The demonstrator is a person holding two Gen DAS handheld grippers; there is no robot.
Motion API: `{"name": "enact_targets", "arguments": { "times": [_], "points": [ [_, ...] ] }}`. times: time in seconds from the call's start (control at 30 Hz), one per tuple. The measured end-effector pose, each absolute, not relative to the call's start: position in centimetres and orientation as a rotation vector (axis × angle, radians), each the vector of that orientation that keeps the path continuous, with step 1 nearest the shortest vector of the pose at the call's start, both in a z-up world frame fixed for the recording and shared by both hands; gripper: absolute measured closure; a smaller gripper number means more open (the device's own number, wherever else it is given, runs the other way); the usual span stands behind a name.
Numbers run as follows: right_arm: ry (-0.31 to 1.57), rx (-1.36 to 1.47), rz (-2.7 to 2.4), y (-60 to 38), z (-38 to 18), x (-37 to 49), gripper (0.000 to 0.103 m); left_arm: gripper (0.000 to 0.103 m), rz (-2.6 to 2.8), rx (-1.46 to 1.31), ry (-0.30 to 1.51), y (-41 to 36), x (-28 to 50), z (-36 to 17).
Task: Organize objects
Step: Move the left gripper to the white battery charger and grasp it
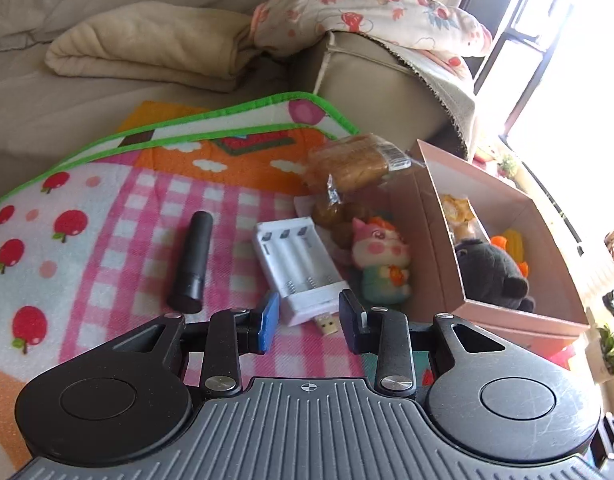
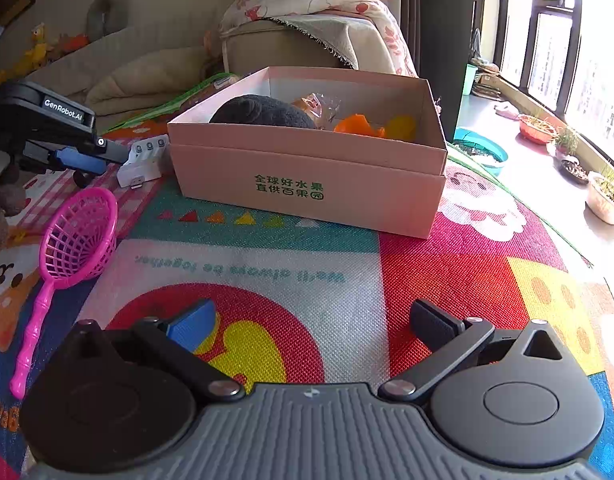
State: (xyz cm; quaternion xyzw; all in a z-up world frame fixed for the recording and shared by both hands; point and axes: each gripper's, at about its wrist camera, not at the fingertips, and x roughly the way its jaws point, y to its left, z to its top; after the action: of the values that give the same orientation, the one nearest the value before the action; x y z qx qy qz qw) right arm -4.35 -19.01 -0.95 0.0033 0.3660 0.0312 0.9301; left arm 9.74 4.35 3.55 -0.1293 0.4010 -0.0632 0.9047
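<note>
A white battery charger [image 1: 301, 270] with a USB plug lies on the play mat, its near end between the open jaws of my left gripper [image 1: 309, 320]. It also shows in the right wrist view [image 2: 145, 158], with the left gripper [image 2: 81, 160] beside it. A black cylinder [image 1: 191, 264] lies to its left. A pig plush [image 1: 383, 262] and wrapped bread [image 1: 353, 164] sit beside the pink box [image 1: 441, 240]. The box [image 2: 307, 176] holds a dark plush [image 2: 263, 112] and orange and yellow toys. My right gripper [image 2: 311, 324] is open and empty, back from the box.
A pink toy net [image 2: 75, 236] lies on the mat at the left. A beige sofa [image 1: 107, 40] with folded blankets stands behind. Plant pots [image 2: 607, 196] line the window sill at the right.
</note>
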Motion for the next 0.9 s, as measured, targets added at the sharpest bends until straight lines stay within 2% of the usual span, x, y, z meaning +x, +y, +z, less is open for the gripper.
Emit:
{"name": "enact_targets", "arguments": {
  "times": [0.23,0.43,0.57,0.7,0.9],
  "points": [
    [0.743,0.020,0.064,-19.1,-0.9,-4.4,0.000,0.067,-0.033,-0.235,0.860,2.3,13.2,3.0],
    [0.744,0.028,0.071,-19.2,-0.9,-4.4,0.000,0.054,-0.070,-0.065,0.836,0.1,12.6,2.2],
    [0.743,0.031,0.072,-19.3,-0.9,-4.5,0.000,0.058,-0.059,0.008,0.809,0.0,11.5,1.9],
    [0.743,0.031,0.072,-19.3,-0.9,-4.5,0.000,0.055,-0.133,0.152,0.789,0.3,9.9,1.6],
    [0.746,0.024,0.069,-19.3,-0.9,-4.6,0.000,0.055,-0.180,0.223,0.736,2.3,6.9,1.6]
  ]
}}
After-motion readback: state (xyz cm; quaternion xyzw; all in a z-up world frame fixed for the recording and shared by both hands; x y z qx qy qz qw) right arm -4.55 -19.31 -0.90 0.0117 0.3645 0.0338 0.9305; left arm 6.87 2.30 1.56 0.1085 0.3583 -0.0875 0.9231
